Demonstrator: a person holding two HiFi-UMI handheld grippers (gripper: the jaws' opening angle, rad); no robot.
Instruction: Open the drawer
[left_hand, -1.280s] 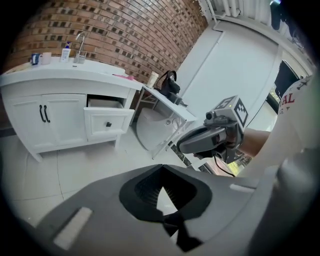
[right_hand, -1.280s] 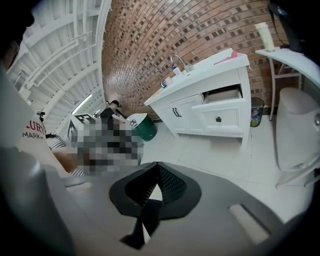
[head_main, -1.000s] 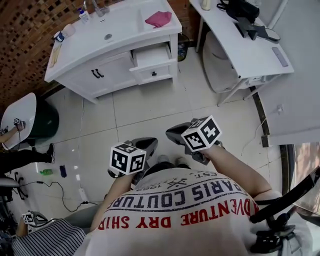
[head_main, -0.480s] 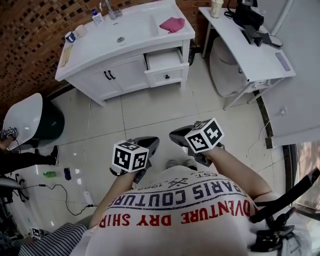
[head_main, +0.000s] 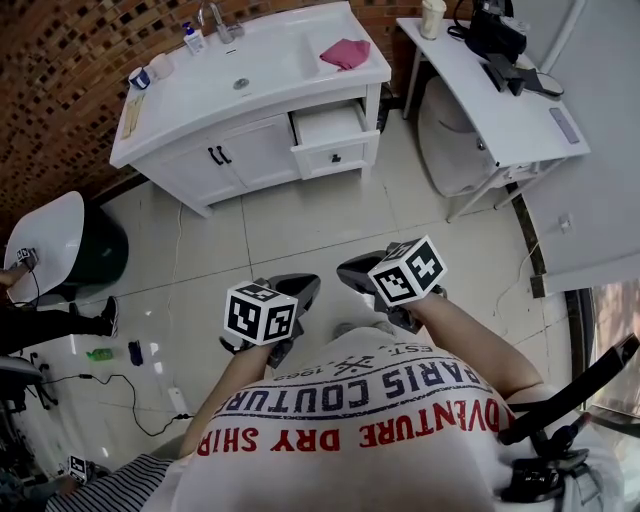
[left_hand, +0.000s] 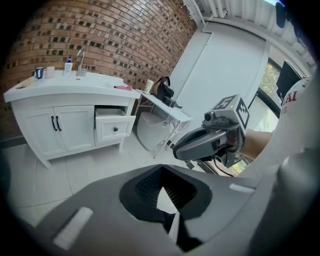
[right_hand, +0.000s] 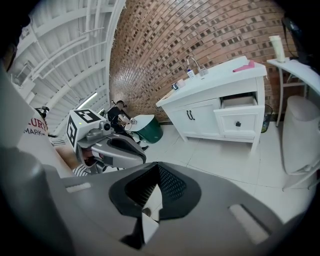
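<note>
A white vanity (head_main: 200, 110) stands against the brick wall, far from both grippers. Its right-hand drawer (head_main: 335, 150), with a black knob, is pulled partly out; it also shows in the left gripper view (left_hand: 114, 126) and the right gripper view (right_hand: 238, 122). I hold both grippers close to my chest above the tiled floor. My left gripper (head_main: 300, 290) (left_hand: 161, 169) is shut with nothing in it. Beside it, my right gripper (head_main: 350, 270) (right_hand: 158, 169) is shut and empty too. Both point toward the vanity.
A pink cloth (head_main: 345, 52), a faucet and small bottles sit on the vanity top. A white desk (head_main: 500, 100) with black gear stands at the right. A dark green bin (head_main: 95, 245) is at the left, with cables (head_main: 130, 385) on the floor and a person (head_main: 45, 325).
The head view has shifted, so the vanity sits further right and lower in the picture. Both grippers stay shut, side by side. The drawer stands equally far out.
</note>
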